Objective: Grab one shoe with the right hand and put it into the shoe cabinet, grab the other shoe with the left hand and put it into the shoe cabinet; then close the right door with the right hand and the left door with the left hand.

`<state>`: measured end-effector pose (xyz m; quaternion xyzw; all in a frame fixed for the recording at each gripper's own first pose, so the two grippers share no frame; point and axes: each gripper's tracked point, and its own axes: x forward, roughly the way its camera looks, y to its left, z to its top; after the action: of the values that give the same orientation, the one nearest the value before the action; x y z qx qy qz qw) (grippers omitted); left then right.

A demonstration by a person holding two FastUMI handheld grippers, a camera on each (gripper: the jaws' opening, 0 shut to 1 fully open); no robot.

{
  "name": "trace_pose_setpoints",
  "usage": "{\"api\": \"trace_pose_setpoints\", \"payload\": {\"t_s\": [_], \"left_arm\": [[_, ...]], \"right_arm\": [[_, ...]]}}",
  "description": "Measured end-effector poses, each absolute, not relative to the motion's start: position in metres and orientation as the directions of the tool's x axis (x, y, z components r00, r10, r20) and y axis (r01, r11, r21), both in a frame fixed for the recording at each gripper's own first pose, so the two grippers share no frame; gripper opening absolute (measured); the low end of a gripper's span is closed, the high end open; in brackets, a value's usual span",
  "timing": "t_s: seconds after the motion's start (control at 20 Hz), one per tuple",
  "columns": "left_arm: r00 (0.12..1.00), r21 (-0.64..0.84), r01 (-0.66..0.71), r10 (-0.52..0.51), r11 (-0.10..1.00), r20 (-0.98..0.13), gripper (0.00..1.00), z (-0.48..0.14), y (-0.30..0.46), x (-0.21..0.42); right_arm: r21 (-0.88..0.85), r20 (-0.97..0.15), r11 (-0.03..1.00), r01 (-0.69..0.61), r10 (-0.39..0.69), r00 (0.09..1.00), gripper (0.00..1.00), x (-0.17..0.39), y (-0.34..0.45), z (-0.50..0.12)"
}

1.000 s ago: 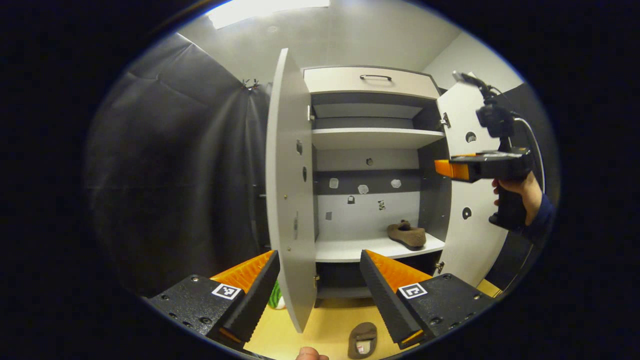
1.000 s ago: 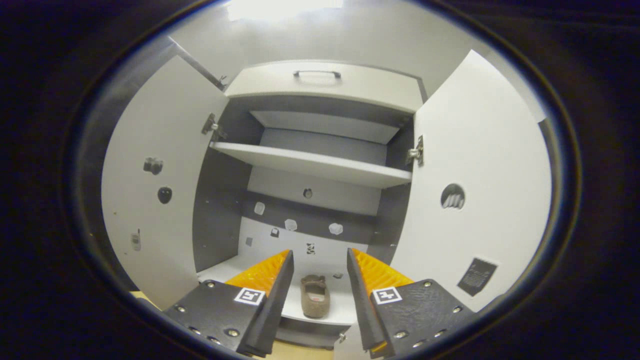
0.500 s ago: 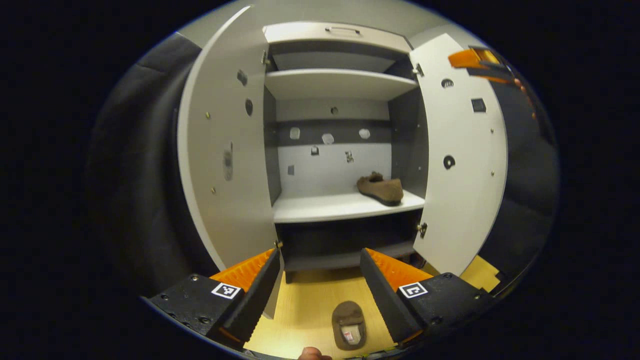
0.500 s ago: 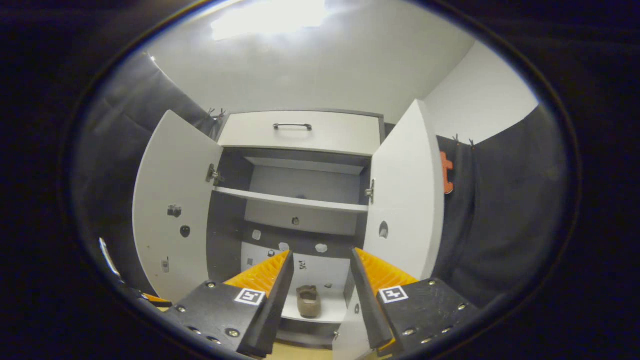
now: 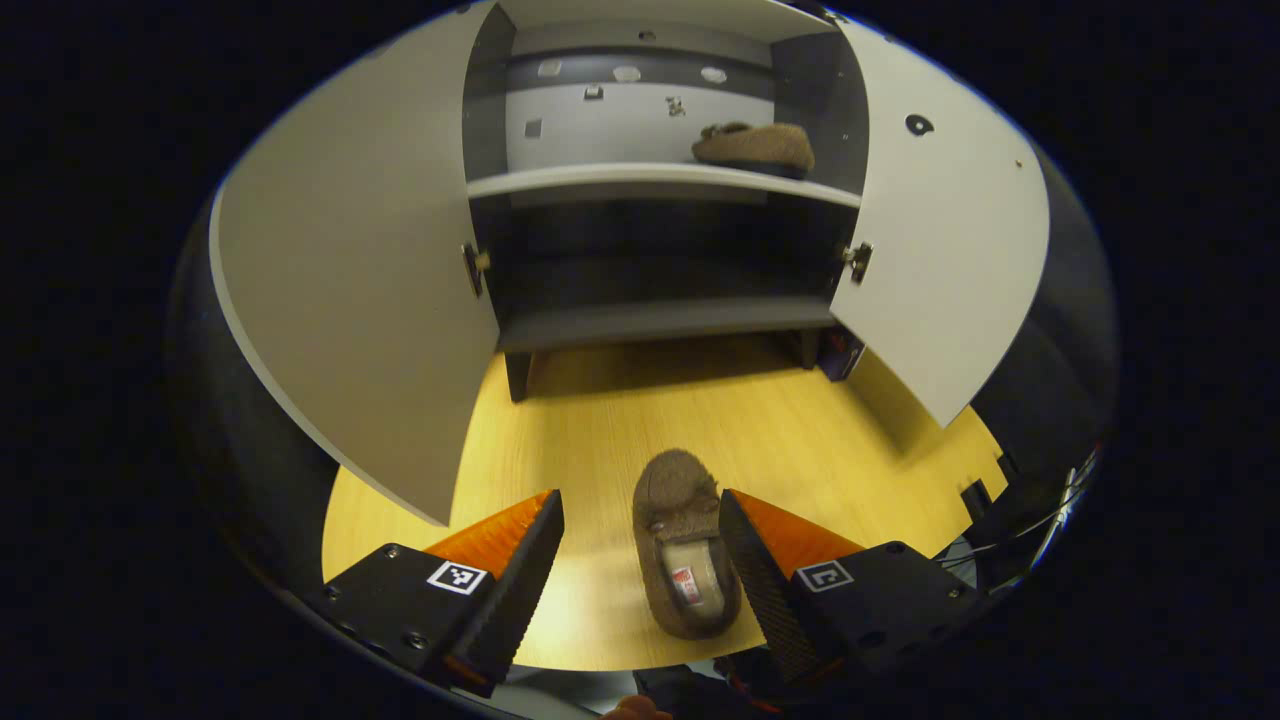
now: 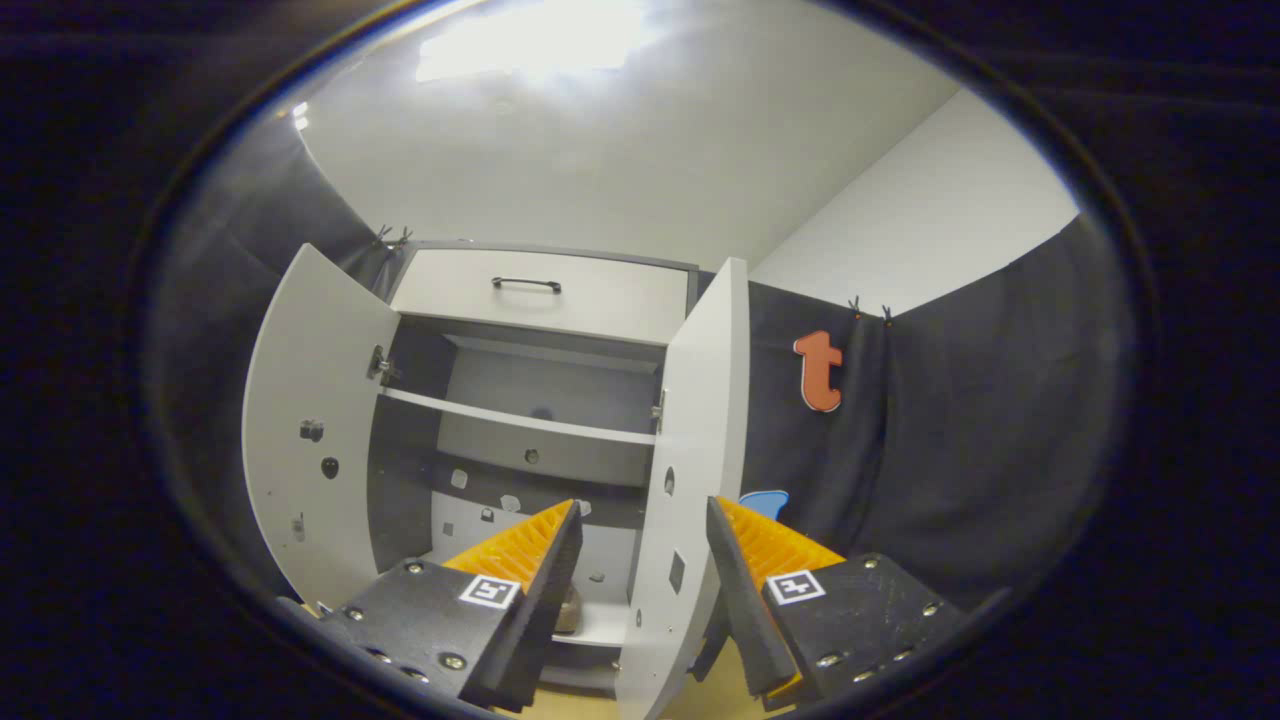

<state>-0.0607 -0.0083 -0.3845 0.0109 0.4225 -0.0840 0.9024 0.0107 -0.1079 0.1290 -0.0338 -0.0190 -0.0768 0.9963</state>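
In your left gripper view, your left gripper (image 5: 637, 545) is spread wide and tilted down at the wooden floor (image 5: 780, 420). A brown shoe (image 5: 683, 545) lies on that floor between the two fingers, toe pointing toward the shoe cabinet (image 5: 660, 320), heel opening nearest you. It sits just beside the right finger and leaves a wider strip of bare floor on the left finger's side; you cannot tell whether the right finger touches it, and nothing is gripped. Ahead of the shoe the floor runs bare up to the cabinet's foot. The left door (image 5: 350, 300) stands swung out, its lower corner hanging near your left finger, so that side is tight. The right door (image 5: 945, 250) is also swung out, well apart from your gripper. The other shoe (image 5: 753, 148) rests on the white shelf (image 5: 600, 180) toward its right end, close to the cabinet's right wall, with the shelf's left part bare.

In your right gripper view, your right gripper (image 6: 640, 590) is released, its jaws apart and holding nothing. The right door (image 6: 690, 480) stands nearly edge-on between the fingers, farther off. Through the gap you see a small part of the shelved shoe (image 6: 568, 612) behind the left finger. The left door (image 6: 305, 430) is wide open, and the drawer (image 6: 545, 295) sits above the opening.
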Motion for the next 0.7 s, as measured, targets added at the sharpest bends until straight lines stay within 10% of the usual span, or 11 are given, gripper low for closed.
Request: {"api": "trace_pose_setpoints", "payload": {"t_s": [0.7], "left_arm": [[0.344,-0.184,0.068,-0.196,0.981,-0.918,0.84,-0.409,0.010,-0.048]], "right_arm": [[-0.127,0.011,0.949,0.287,-0.288,0.958,0.73,-0.022,-0.152,0.125]]}}
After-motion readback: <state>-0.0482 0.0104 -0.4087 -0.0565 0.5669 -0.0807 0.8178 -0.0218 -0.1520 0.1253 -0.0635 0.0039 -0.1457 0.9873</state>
